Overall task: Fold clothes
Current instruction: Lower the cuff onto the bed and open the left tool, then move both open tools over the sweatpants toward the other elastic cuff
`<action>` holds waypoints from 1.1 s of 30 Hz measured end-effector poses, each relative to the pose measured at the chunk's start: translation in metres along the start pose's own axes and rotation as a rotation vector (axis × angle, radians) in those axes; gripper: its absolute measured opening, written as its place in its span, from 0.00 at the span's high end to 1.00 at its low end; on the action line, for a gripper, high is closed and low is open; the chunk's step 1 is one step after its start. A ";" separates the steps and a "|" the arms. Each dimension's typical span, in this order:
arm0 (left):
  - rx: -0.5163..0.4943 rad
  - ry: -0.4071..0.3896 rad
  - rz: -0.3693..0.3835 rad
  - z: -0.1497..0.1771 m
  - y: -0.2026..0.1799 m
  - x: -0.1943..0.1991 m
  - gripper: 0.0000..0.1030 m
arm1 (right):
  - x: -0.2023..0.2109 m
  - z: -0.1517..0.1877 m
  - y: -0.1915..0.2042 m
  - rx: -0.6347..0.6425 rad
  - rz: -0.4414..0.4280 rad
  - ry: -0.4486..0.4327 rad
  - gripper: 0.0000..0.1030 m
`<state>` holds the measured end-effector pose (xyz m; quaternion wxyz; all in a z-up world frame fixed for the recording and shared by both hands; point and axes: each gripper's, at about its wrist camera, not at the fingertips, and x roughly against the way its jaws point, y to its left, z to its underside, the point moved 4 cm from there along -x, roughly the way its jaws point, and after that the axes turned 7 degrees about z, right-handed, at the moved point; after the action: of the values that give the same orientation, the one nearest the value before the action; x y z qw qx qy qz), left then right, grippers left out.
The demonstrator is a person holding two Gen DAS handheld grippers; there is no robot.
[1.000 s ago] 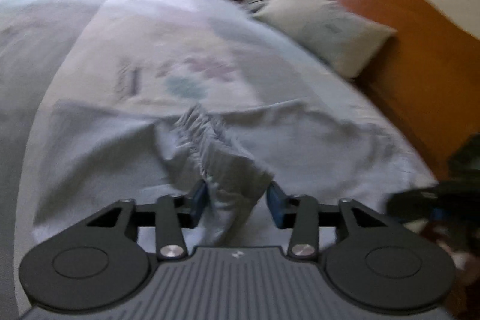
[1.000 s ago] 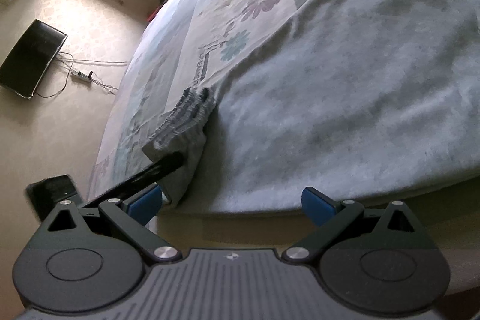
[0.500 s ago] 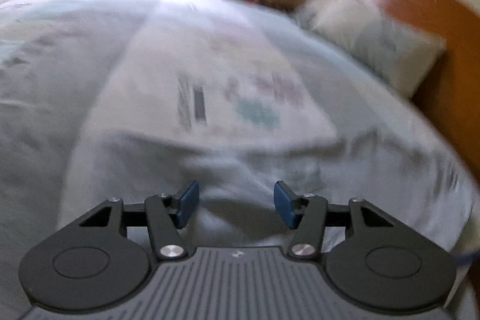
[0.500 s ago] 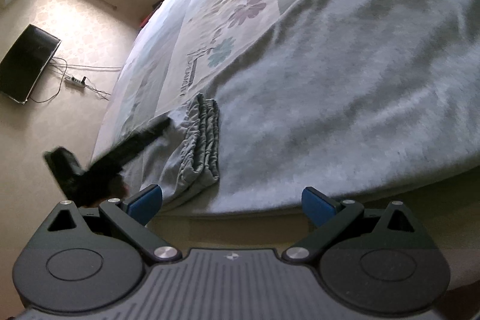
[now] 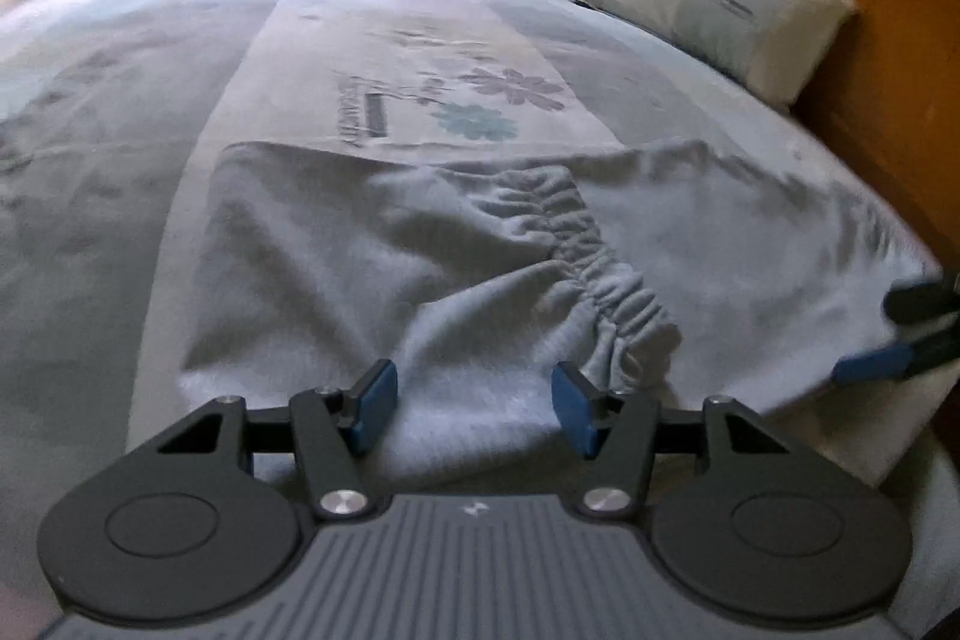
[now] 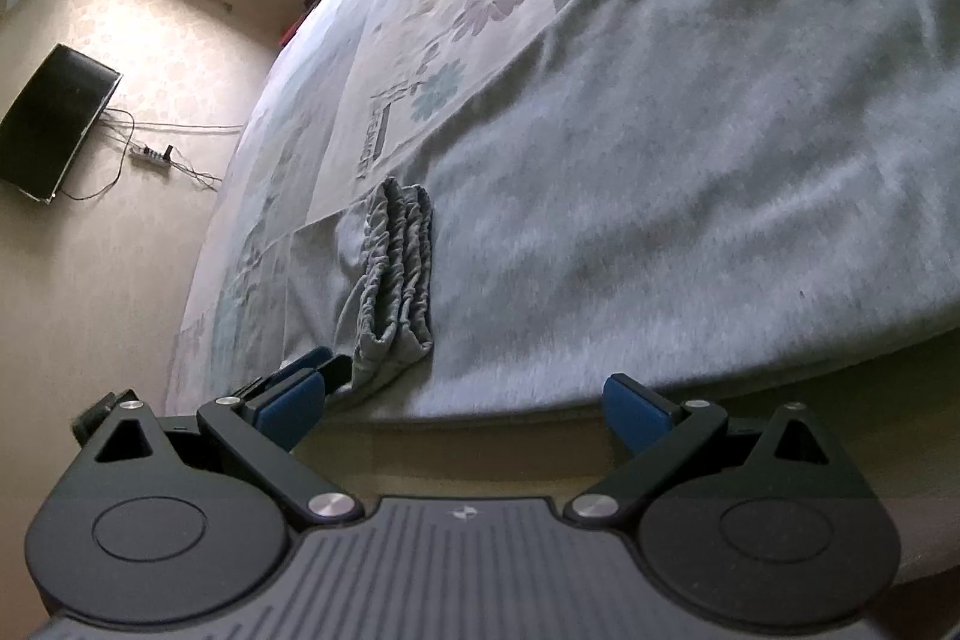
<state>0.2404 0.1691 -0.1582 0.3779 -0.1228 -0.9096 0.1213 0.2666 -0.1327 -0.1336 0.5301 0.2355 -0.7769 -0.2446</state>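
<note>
**Grey garment lying flat at the near edge of the bed, both grippers open**

Left wrist view, left to right. The bed point(image 5: 108, 112) is filling most of the frame, its cover patterned with flowers down a pale central strip. The grey garment point(image 5: 336, 280) is lying spread across the near edge of the bed. Its gathered elastic cuff point(image 5: 594, 268) is sitting folded over on top of the cloth, just right of centre. The left gripper point(image 5: 474, 409) is hovering over the garment's near edge; its jaws have just been opening, and the blue pads are standing apart with cloth showing beneath them, not pinched. A pillow point(image 5: 720, 10) is resting at the far right corner of the bed against a wooden headboard point(image 5: 888, 58). At the right edge of the frame the blue tip of the right gripper point(image 5: 876, 370) is showing beside the garment's right end.

Right wrist view, left to right. A dark screen point(image 6: 54, 124) is standing on the floor with a power strip point(image 6: 150, 154) beside it. The right gripper is holding its jaws wide apart at the near edge of the bed, with nothing between them. The garment is covering the bed ahead.
</note>
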 end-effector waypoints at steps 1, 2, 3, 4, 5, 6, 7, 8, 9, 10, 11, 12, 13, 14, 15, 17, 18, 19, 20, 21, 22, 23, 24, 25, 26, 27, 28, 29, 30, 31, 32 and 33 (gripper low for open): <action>0.010 -0.027 -0.014 -0.004 0.004 0.006 0.44 | 0.001 0.000 0.000 0.005 -0.001 -0.004 0.01; 0.033 -0.020 -0.024 -0.005 0.011 0.005 0.43 | 0.002 -0.001 0.001 0.008 -0.002 -0.009 0.01; 0.057 -0.012 -0.033 -0.005 0.018 0.004 0.42 | 0.003 -0.001 0.000 0.009 -0.002 -0.014 0.02; 0.080 -0.005 -0.043 -0.006 0.025 0.003 0.42 | 0.004 -0.002 0.000 0.007 -0.001 -0.018 0.01; 0.104 0.003 -0.053 -0.007 0.032 0.002 0.43 | 0.005 -0.002 0.000 0.005 0.000 -0.019 0.01; 0.125 0.009 -0.061 -0.008 0.039 0.001 0.44 | 0.006 -0.002 -0.001 0.004 0.000 -0.019 0.01; 0.118 -0.003 -0.052 -0.011 0.040 0.005 0.44 | 0.007 -0.002 -0.002 0.007 0.000 -0.020 0.01; 0.097 -0.023 -0.055 -0.020 0.038 0.010 0.44 | 0.008 -0.001 -0.002 0.014 0.002 -0.022 0.01; 0.077 -0.044 -0.058 -0.029 0.037 0.014 0.43 | 0.009 -0.001 -0.002 0.024 0.006 -0.025 0.01; 0.062 -0.070 -0.056 -0.039 0.038 0.016 0.42 | 0.009 -0.001 -0.003 0.033 0.012 -0.026 0.01; 0.049 -0.094 -0.053 -0.050 0.039 0.018 0.42 | 0.009 -0.001 -0.003 0.042 0.018 -0.027 0.01; 0.061 -0.096 -0.046 -0.059 0.043 0.011 0.42 | 0.009 -0.001 -0.003 0.048 0.023 -0.027 0.01; 0.073 -0.099 -0.040 -0.068 0.048 0.005 0.42 | 0.009 -0.001 -0.003 0.053 0.025 -0.027 0.01; 0.085 -0.101 -0.034 -0.077 0.052 -0.002 0.41 | 0.009 -0.001 -0.003 0.055 0.025 -0.027 0.01; 0.098 -0.102 -0.029 -0.086 0.057 -0.009 0.41 | 0.009 0.000 -0.002 0.058 0.025 -0.027 0.01; 0.155 -0.063 -0.048 -0.088 0.074 -0.033 0.42 | 0.010 0.001 -0.002 0.069 0.026 -0.026 0.01; 0.186 -0.042 -0.050 -0.085 0.083 -0.045 0.42 | 0.011 0.001 -0.002 0.080 0.031 -0.026 0.01; 0.193 -0.051 -0.046 -0.081 0.088 -0.049 0.43 | 0.011 0.002 -0.003 0.089 0.038 -0.027 0.01; 0.200 -0.059 -0.043 -0.078 0.091 -0.053 0.41 | 0.012 0.002 -0.004 0.097 0.045 -0.028 0.01; 0.203 -0.058 -0.048 -0.078 0.088 -0.049 0.42 | 0.013 0.003 -0.004 0.105 0.053 -0.030 0.01; 0.206 -0.057 -0.052 -0.078 0.085 -0.045 0.42 | 0.013 0.003 -0.005 0.112 0.057 -0.031 0.01; 0.207 -0.055 -0.055 -0.078 0.082 -0.041 0.42 | 0.014 0.003 -0.006 0.118 0.056 -0.031 0.01; 0.180 -0.050 -0.047 -0.074 0.073 -0.034 0.42 | 0.014 0.003 -0.007 0.124 0.055 -0.031 0.01; 0.153 -0.046 -0.038 -0.070 0.065 -0.027 0.42 | 0.014 0.003 -0.007 0.129 0.054 -0.032 0.01; 0.127 -0.041 -0.030 -0.067 0.056 -0.019 0.42 | 0.013 0.003 -0.006 0.136 0.054 -0.036 0.01; 0.101 -0.035 -0.022 -0.063 0.048 -0.012 0.40 | 0.014 0.002 -0.006 0.144 0.055 -0.041 0.01; 0.083 -0.016 -0.018 -0.056 0.042 -0.006 0.40 | 0.014 0.002 -0.005 0.155 0.058 -0.048 0.01; 0.075 0.007 -0.010 -0.046 0.036 -0.002 0.39 | 0.013 0.002 -0.005 0.165 0.065 -0.056 0.01; 0.069 0.029 -0.003 -0.035 0.030 0.002 0.38 | 0.013 0.001 -0.005 0.174 0.075 -0.066 0.01; 0.084 0.050 0.003 -0.025 0.028 0.003 0.38 | 0.012 0.001 -0.005 0.182 0.086 -0.073 0.01; 0.105 0.081 0.005 -0.014 0.028 0.002 0.38 | 0.011 0.000 -0.006 0.188 0.099 -0.078 0.01; 0.123 0.109 0.007 -0.003 0.027 0.002 0.38 | 0.011 0.000 -0.008 0.192 0.111 -0.081 0.01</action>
<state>0.2445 0.1958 -0.1636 0.4333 -0.1088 -0.8781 0.1713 0.2642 -0.1453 -0.1310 0.4863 0.2318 -0.8293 -0.1488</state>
